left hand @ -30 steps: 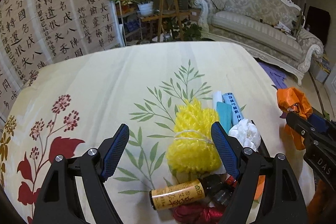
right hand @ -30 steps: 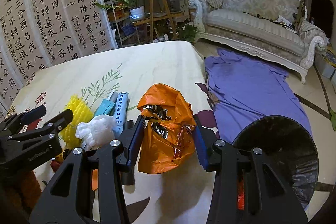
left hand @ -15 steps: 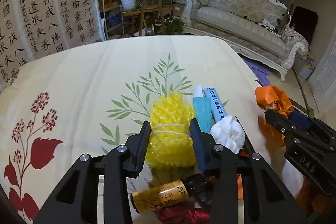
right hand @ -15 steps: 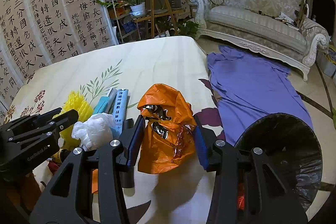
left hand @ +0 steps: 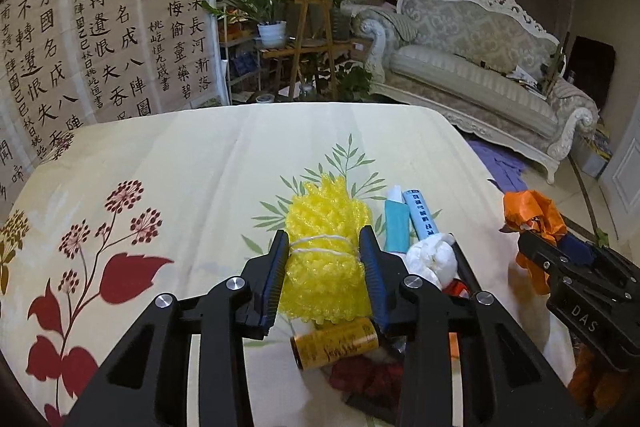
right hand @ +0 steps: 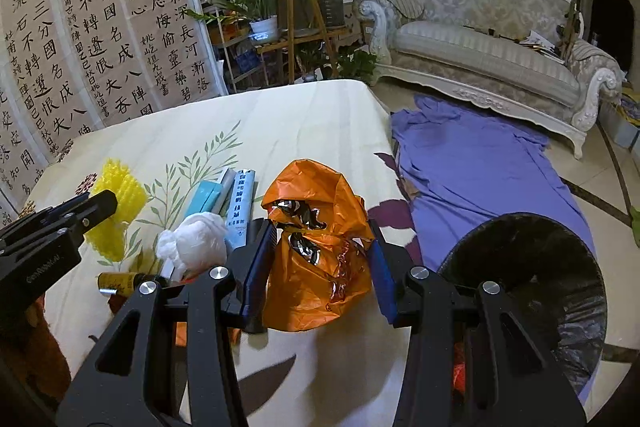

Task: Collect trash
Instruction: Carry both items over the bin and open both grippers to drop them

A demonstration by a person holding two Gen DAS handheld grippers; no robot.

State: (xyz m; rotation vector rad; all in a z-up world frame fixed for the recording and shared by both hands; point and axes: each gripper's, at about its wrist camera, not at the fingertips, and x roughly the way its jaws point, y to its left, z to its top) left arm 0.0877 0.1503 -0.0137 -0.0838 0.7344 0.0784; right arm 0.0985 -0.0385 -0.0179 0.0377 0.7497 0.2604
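My left gripper (left hand: 324, 259) is shut on a yellow foam net bundle (left hand: 326, 227) tied with white string, on the floral tablecloth (left hand: 180, 167). It also shows in the right wrist view (right hand: 116, 211). My right gripper (right hand: 320, 247) is shut on a crumpled orange plastic bag (right hand: 316, 243), which lifts slightly off the table. A black-lined trash bin (right hand: 532, 287) stands on the floor to the right of the table.
Beside the yellow bundle lie a white crumpled wad (left hand: 432, 257), a teal box (left hand: 397, 227), a light blue tube (left hand: 420, 217), a small brown bottle (left hand: 336, 343) and red scraps (left hand: 364, 375). A purple cloth (right hand: 480, 163) covers the floor before a sofa (right hand: 480, 55).
My left gripper moved forward and closed its fingers onto the yellow bundle. My right gripper kept its hold on the orange bag and barely moved.
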